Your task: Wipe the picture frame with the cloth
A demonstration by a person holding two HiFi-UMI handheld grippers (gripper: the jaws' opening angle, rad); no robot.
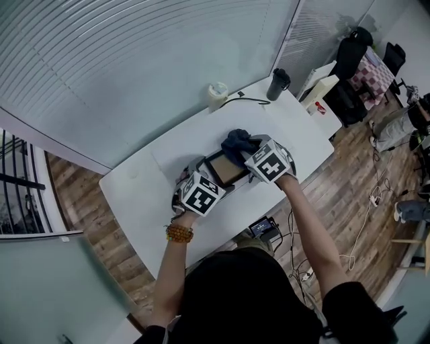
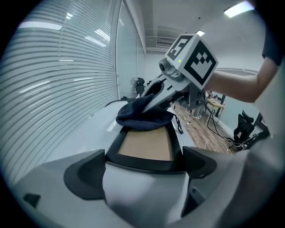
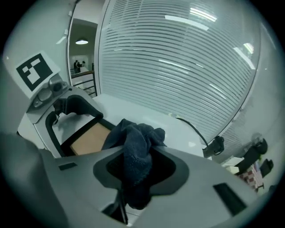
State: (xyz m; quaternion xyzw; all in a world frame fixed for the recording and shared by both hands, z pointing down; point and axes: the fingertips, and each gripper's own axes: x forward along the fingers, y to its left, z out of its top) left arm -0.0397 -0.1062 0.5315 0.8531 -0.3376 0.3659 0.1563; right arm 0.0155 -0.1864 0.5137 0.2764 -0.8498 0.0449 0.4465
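Left tongs [image 2: 144, 156] clamped the picture frame [image 2: 147, 143]; right tongs [image 3: 138, 158], clamped on the cloth [image 3: 141, 133], pressed its opposite end, wiping judged unfinished.

A long white surface [image 1: 134, 195] stands against a wall of striped frosted glass [image 1: 134, 67]. Wood-plank floor [image 1: 94, 228] lies around it, with loose cables [image 1: 366, 215] at the right. Dark chairs [image 1: 349, 54] stand beyond the far end. A ceiling strip light [image 2: 238, 8] glows.
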